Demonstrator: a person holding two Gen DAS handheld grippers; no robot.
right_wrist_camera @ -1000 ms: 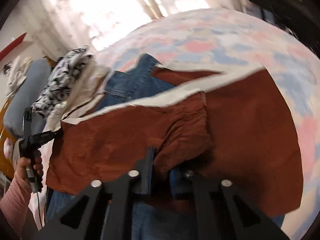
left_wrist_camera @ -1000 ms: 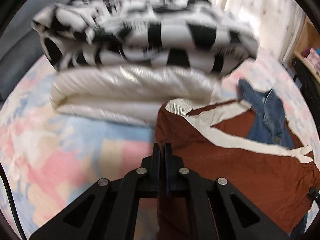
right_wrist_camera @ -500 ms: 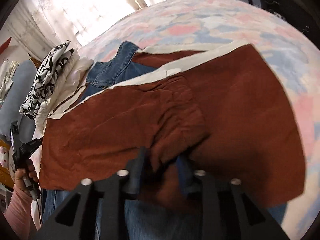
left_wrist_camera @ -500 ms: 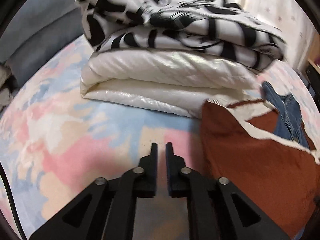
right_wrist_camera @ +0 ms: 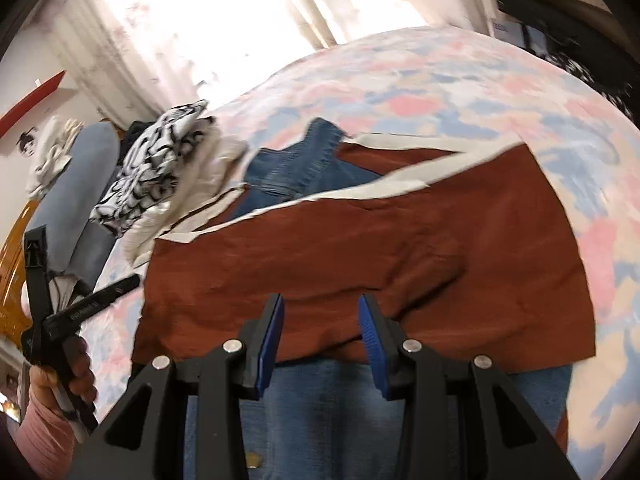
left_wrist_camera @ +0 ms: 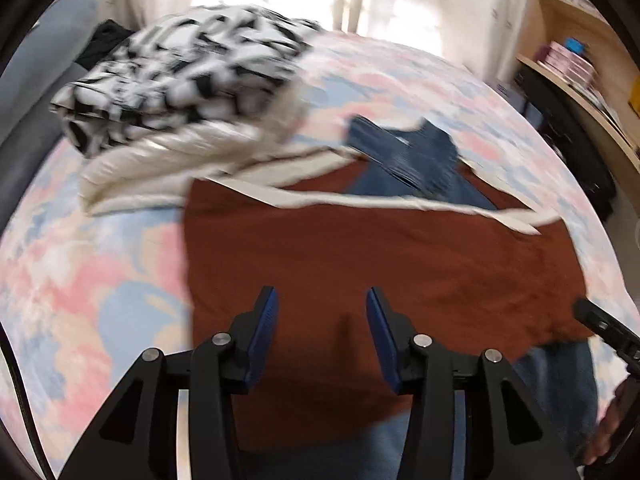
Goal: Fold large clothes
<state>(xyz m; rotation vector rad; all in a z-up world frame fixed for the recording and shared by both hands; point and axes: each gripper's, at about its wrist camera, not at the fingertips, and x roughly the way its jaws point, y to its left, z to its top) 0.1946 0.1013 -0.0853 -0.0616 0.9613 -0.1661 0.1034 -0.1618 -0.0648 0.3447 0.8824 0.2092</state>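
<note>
Right wrist view: the rust-brown garment is shown spread over jeans on the bed. Both the left gripper and the right gripper, jaws just opened, are seen apart and empty. The limp, light cloth is best pinched at its near hem.
</note>
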